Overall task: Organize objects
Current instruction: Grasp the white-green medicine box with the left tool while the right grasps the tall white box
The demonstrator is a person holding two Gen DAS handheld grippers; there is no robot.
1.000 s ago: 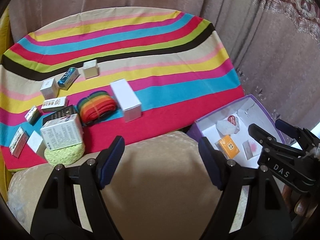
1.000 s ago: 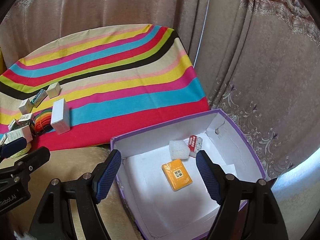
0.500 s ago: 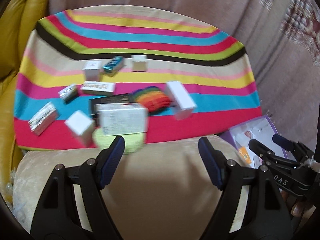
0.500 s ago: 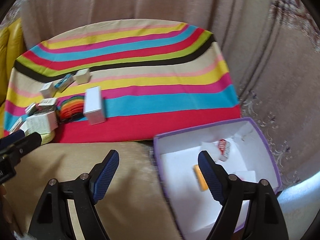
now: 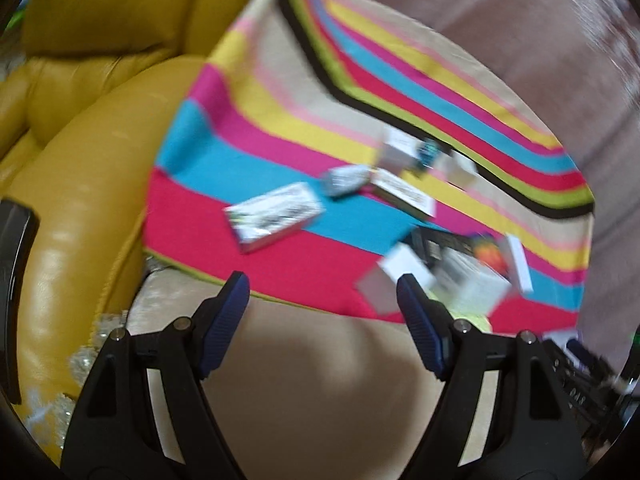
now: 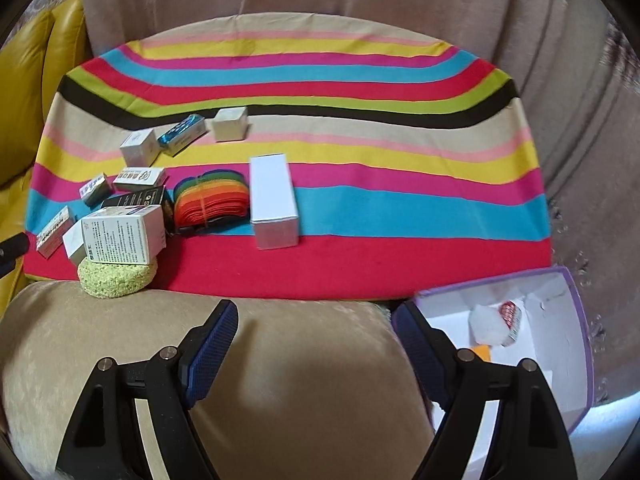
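Right gripper (image 6: 316,344): jaws spread, nothing between them, above the beige cushion (image 6: 280,360). Left gripper (image 5: 324,312): jaws spread, empty; that view is blurred. Striped cloth (image 6: 400,208) carries the loose items: tall white box (image 6: 274,200) at 12 o'clock from the right gripper, rainbow bundle (image 6: 210,200) touching its left side, small cartons (image 6: 120,234) at 10 o'clock. Purple-rimmed box (image 6: 576,344) at 3 o'clock holds a white packet (image 6: 486,322).

No text is reading clearly in either view. Dense small print is showing on the side of the white box (image 6: 122,236) near the striped cloth's (image 6: 360,208) front left corner, but it is staying too small to make out.
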